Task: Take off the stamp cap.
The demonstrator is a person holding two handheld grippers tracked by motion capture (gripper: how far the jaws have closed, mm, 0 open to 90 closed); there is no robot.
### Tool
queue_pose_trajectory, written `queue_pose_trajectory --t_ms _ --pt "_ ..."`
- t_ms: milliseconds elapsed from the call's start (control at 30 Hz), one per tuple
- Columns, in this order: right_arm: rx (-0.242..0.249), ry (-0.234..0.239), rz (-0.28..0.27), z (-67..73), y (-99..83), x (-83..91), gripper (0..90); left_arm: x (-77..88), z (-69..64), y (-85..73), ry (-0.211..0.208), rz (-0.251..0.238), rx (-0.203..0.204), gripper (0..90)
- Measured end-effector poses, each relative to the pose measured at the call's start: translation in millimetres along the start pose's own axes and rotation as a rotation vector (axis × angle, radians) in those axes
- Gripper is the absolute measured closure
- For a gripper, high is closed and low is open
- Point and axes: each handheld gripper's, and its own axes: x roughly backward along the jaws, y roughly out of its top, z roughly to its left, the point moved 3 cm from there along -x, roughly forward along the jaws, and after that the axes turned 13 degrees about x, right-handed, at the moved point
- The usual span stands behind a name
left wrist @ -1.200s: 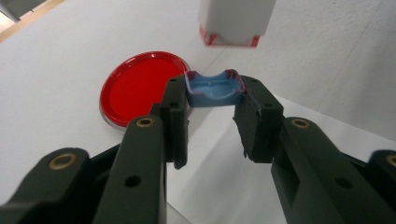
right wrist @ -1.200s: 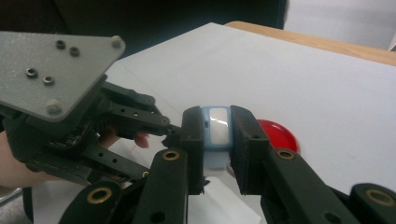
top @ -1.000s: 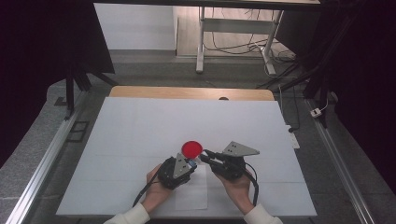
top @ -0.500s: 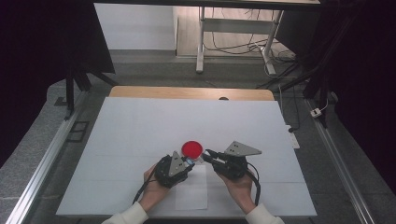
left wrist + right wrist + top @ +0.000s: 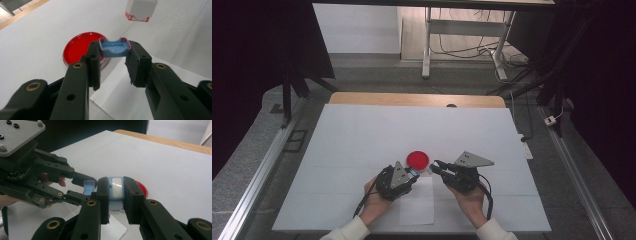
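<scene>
High view: both grippers hover close together just behind the red lid (image 5: 418,159) on the white bench (image 5: 362,130); dark room, cables behind. Left gripper (image 5: 113,53) view: fingers clamp a blue cap (image 5: 114,47). Right gripper (image 5: 116,188) view: fingers grasp the blue box (image 5: 115,191). Looks pulled apart; rejoining or setting down is probably left.

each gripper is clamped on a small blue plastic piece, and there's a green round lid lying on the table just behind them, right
Not quite: the round lid is red, not green, as the left gripper view shows. The rest holds: the left gripper and right gripper each clamp a small blue plastic piece.
</scene>
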Motion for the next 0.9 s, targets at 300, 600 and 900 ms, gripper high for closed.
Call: queue_pose_trajectory --t_ms 300,600,900 --pt "-0.001 0.000 0.001 0.4 -0.5 1.3 74.9 1.3 1.4 0.5 0.005 -0.006 0.004 65.4" --pt "-0.001 -0.003 0.002 0.9 -1.7 2.9 74.9 3.9 3.7 1.1 0.009 -0.010 0.006 65.4" --pt "-0.003 -0.011 0.000 -1.6 -2.4 5.8 74.9 11.3 8.0 -0.7 0.012 -0.015 0.022 65.4"
